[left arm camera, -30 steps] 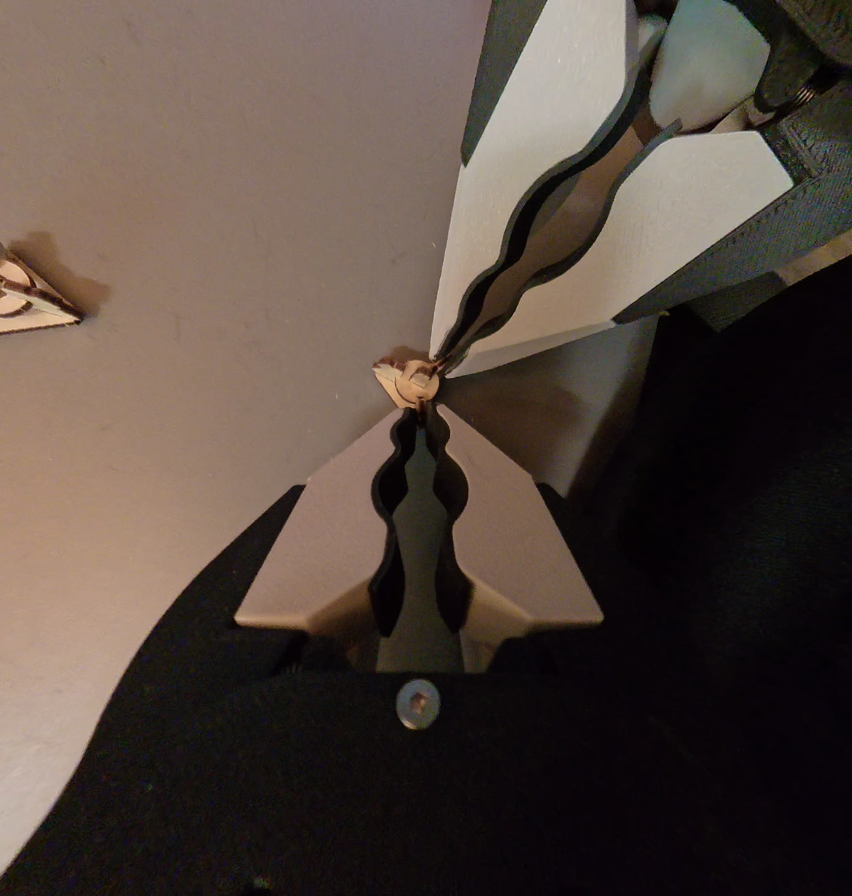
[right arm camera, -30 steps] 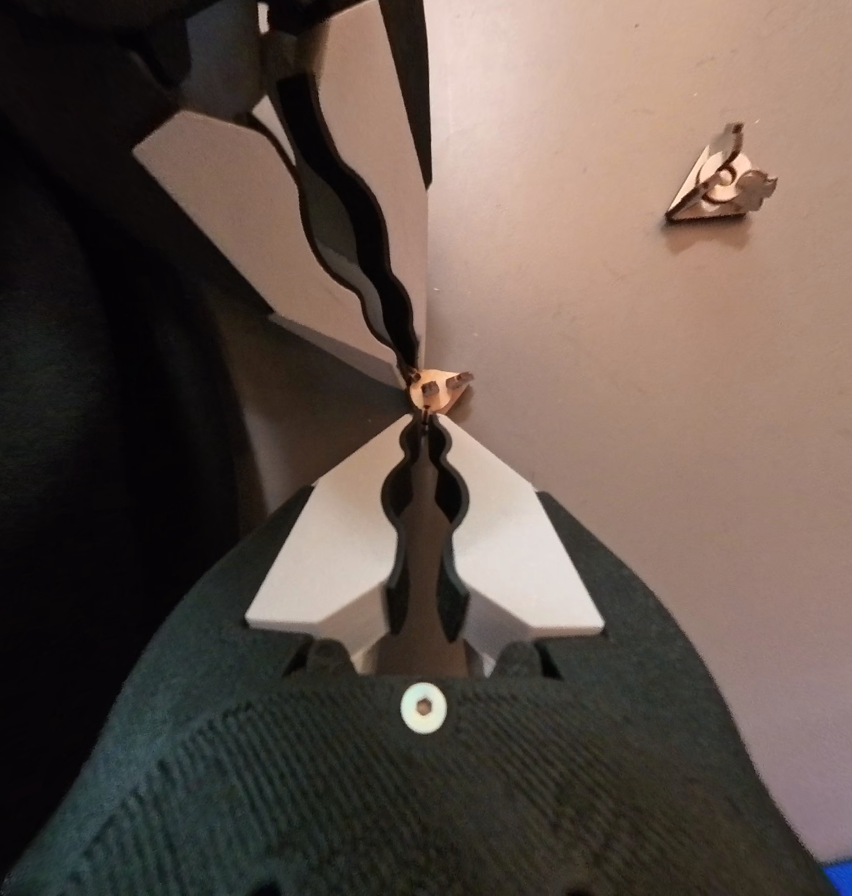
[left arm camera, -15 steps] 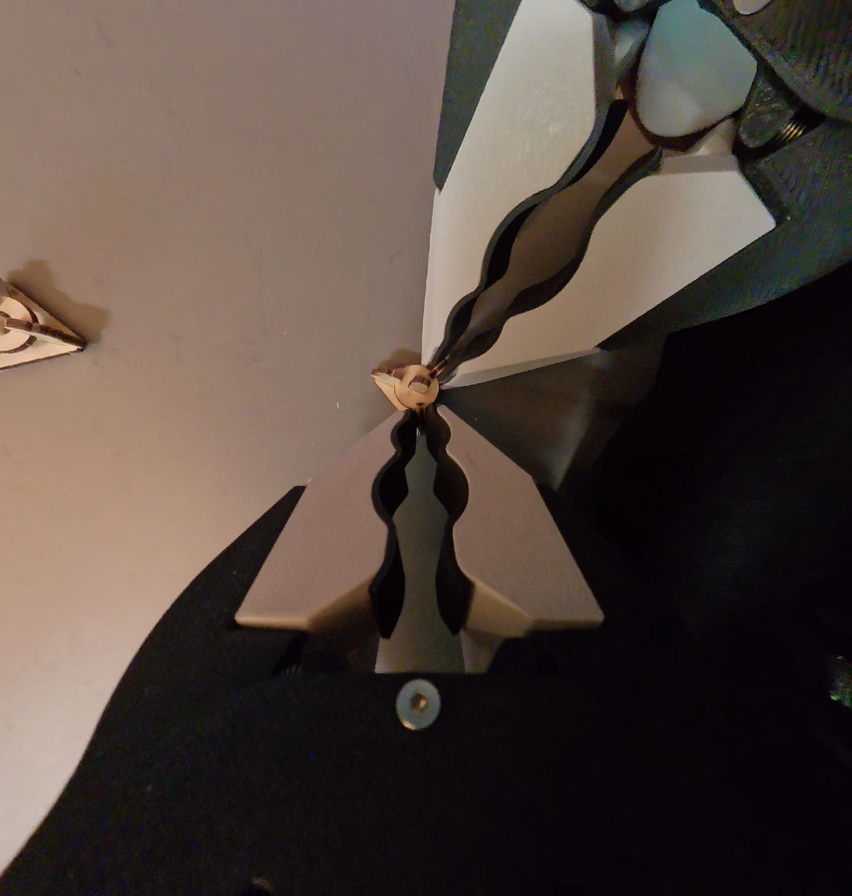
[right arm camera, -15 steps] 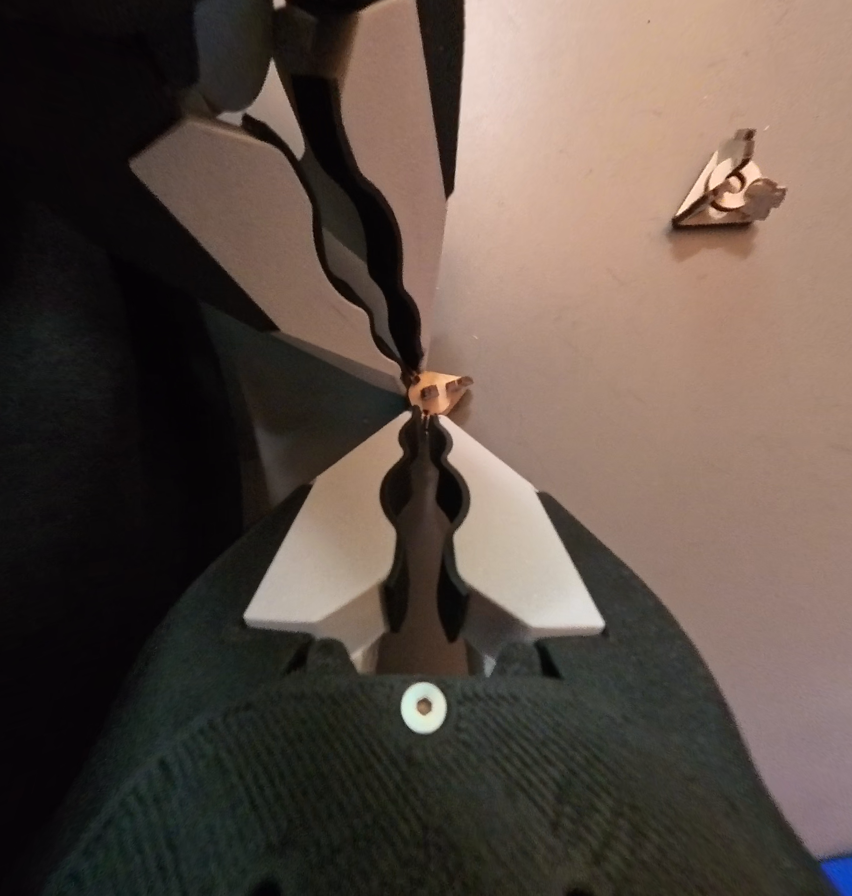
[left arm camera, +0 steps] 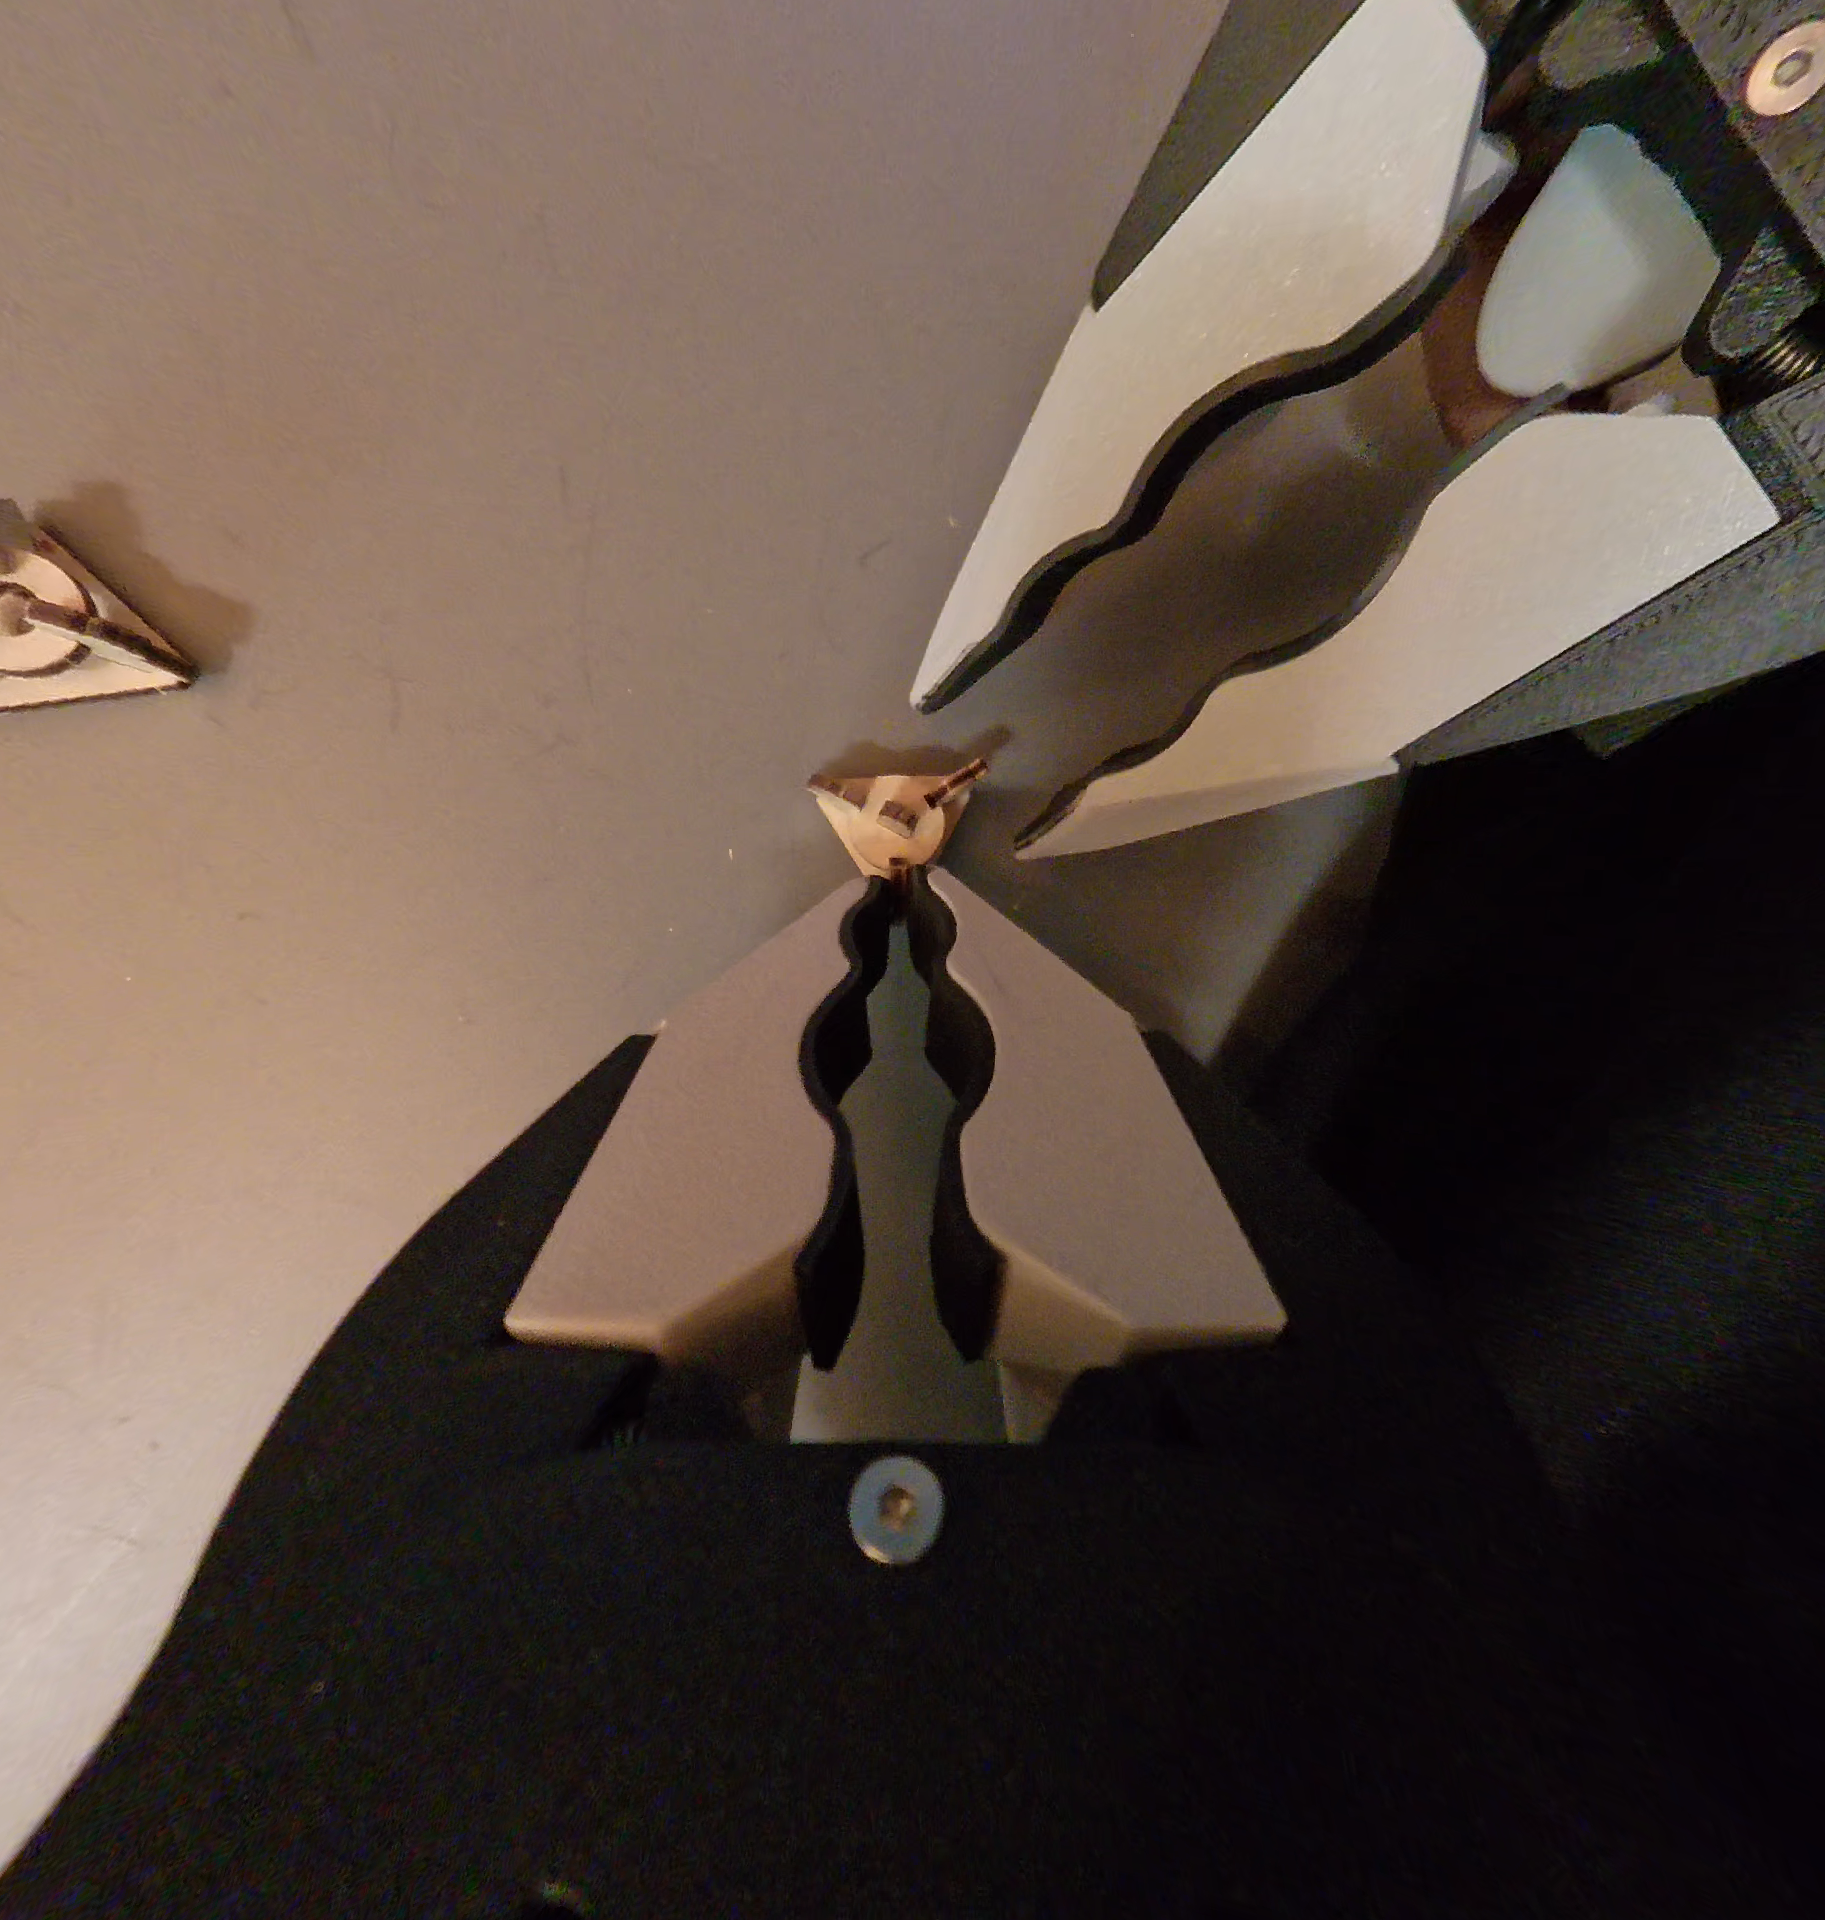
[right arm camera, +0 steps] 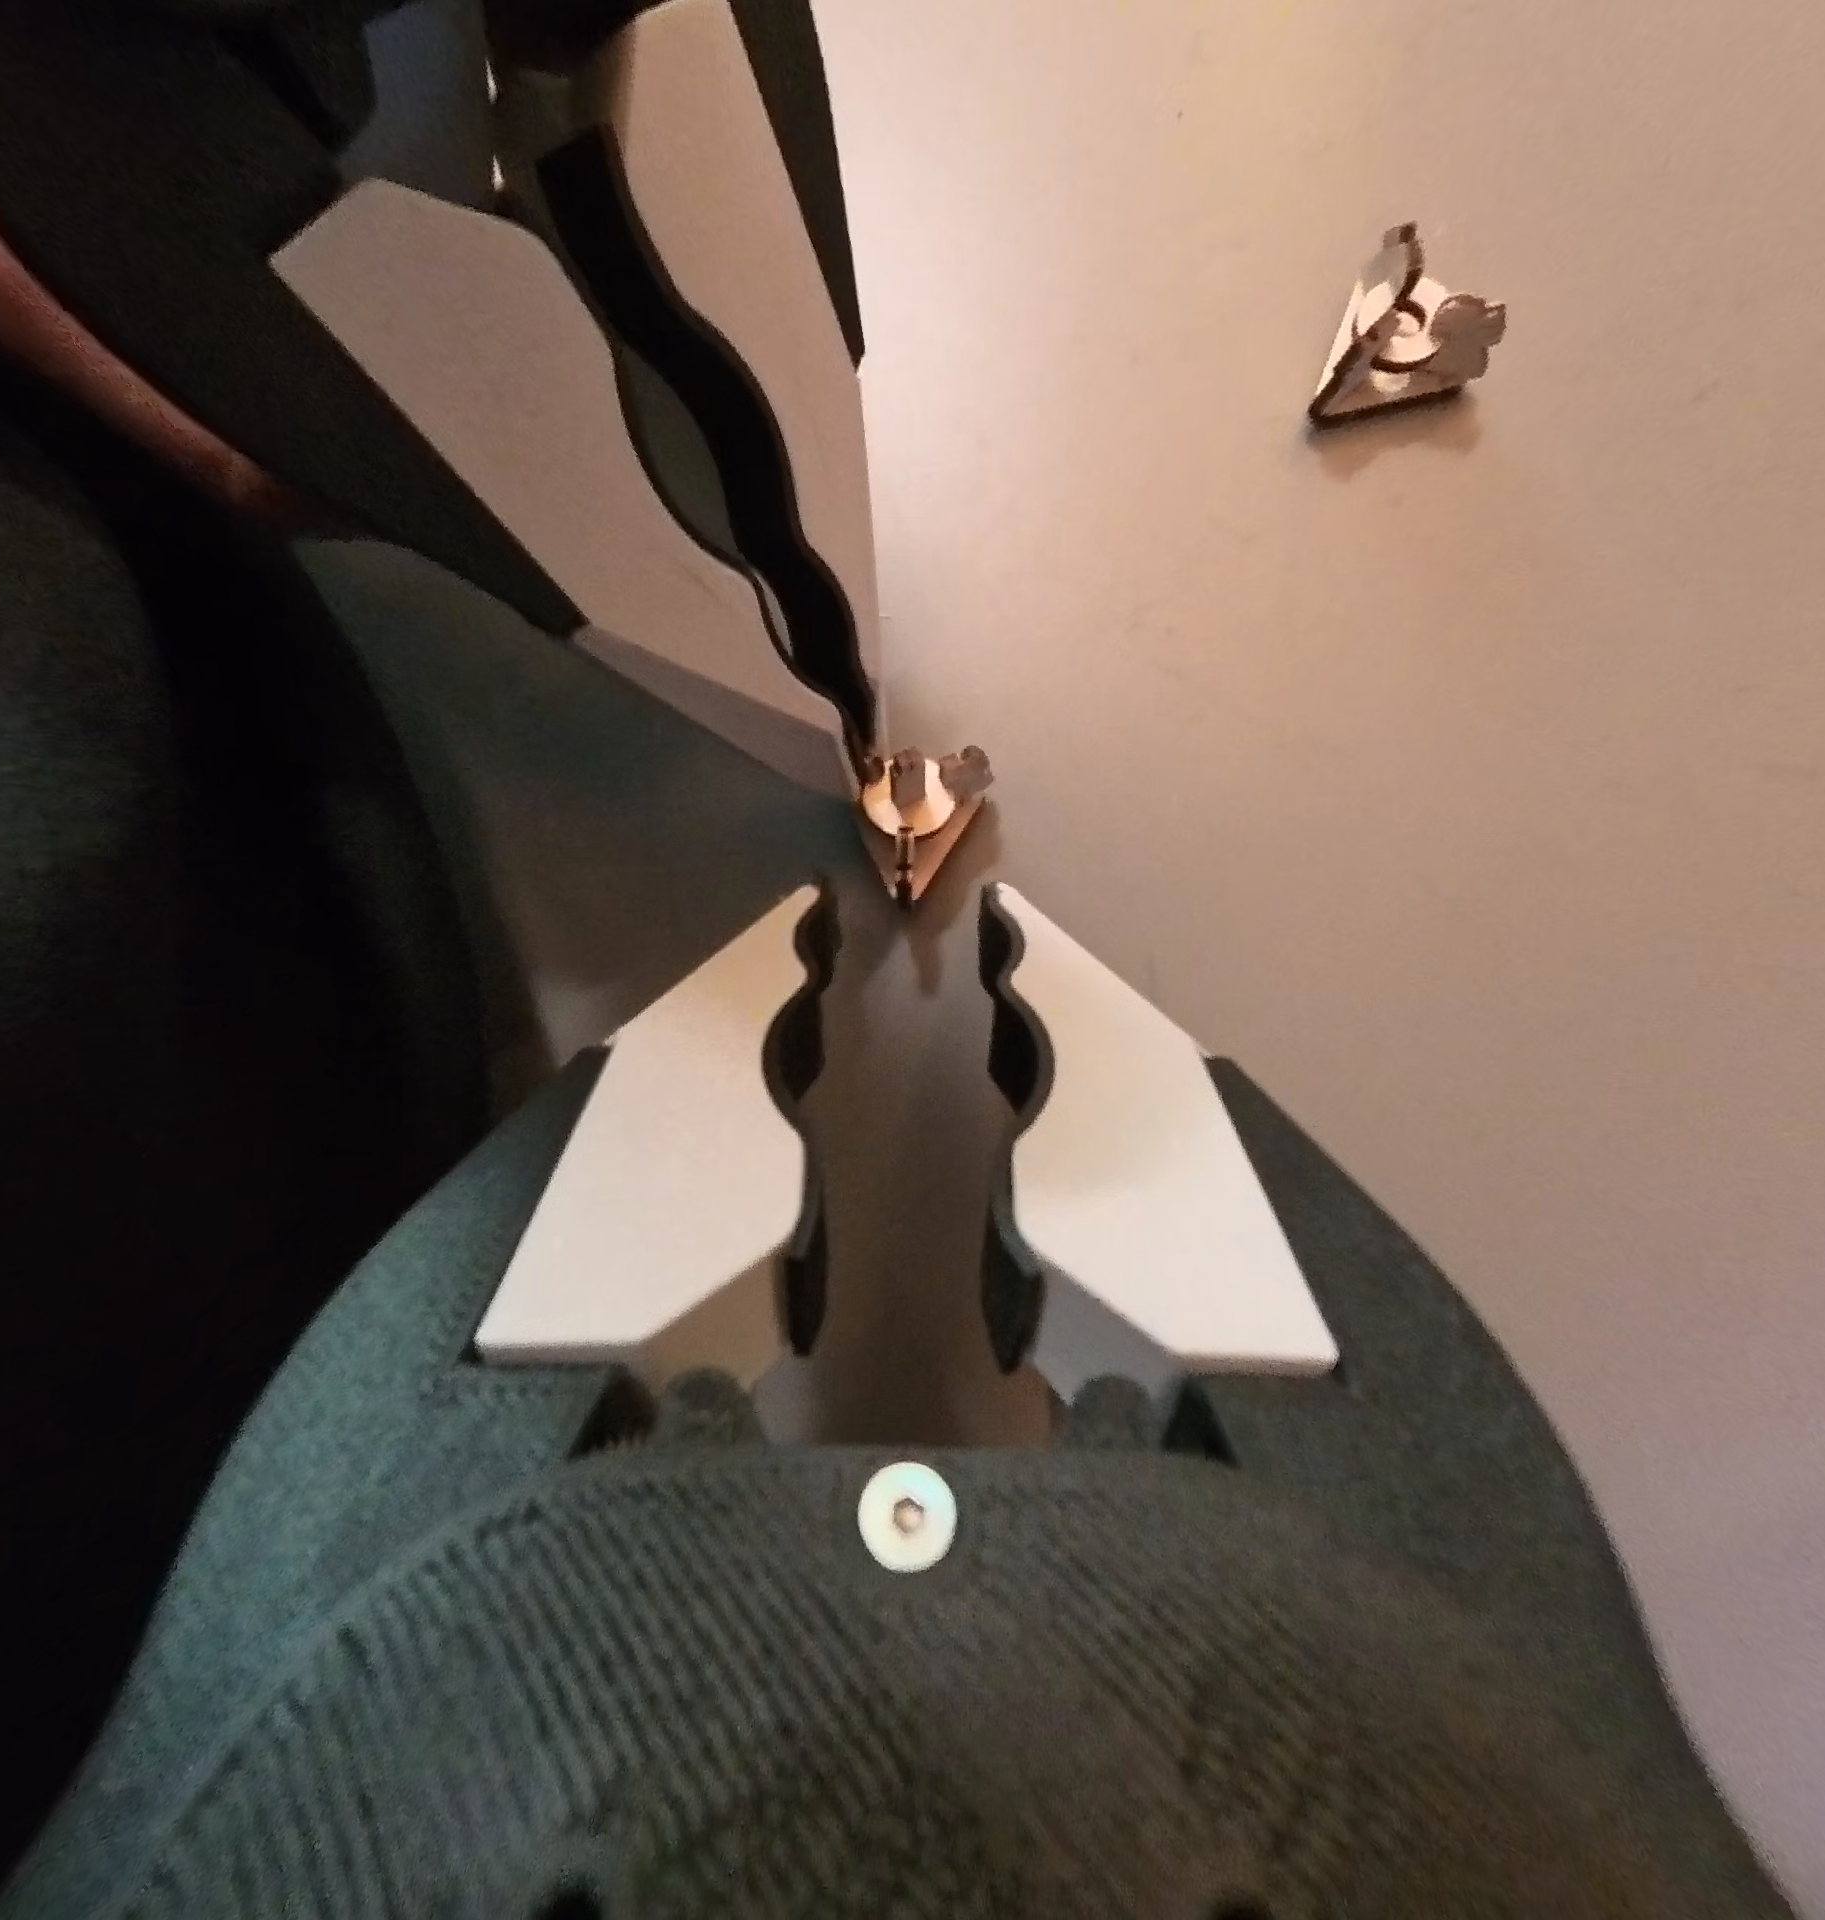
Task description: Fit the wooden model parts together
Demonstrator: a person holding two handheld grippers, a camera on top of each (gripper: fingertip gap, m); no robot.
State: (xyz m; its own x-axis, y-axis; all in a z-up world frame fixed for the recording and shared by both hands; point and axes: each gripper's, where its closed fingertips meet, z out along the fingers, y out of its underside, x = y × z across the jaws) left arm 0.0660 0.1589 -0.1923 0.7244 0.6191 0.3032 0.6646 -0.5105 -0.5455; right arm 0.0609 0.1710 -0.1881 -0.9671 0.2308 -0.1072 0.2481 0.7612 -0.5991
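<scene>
My left gripper point(left arm camera: 895, 883) is shut on the thin edge of a small wooden piece point(left arm camera: 892, 816), a triangular plywood part with a round disc and little pegs, held above a pale table point(left arm camera: 472, 312). The same piece shows in the right wrist view point(right arm camera: 913, 816), pinched by the left gripper's tips point(right arm camera: 858, 740) from the upper left. My right gripper point(right arm camera: 906, 914) is open; its fingertips point(right arm camera: 996, 914) stand apart on either side of the piece's point without pressing on it. In the left wrist view the right gripper point(left arm camera: 975, 764) stands open just right of the piece.
A second, similar wooden triangular piece point(left arm camera: 46, 634) lies on the table at the far left of the left wrist view, and at the upper right of the right wrist view point(right arm camera: 1401, 327). Dark fabric point(left arm camera: 1614, 1143) fills the right of the left wrist view. Less than 4 cm separates the two grippers' tips.
My right gripper, shut on the small wooden piece before, has opened and drawn back a little. The left gripper keeps its hold on the piece, which has turned slightly.
</scene>
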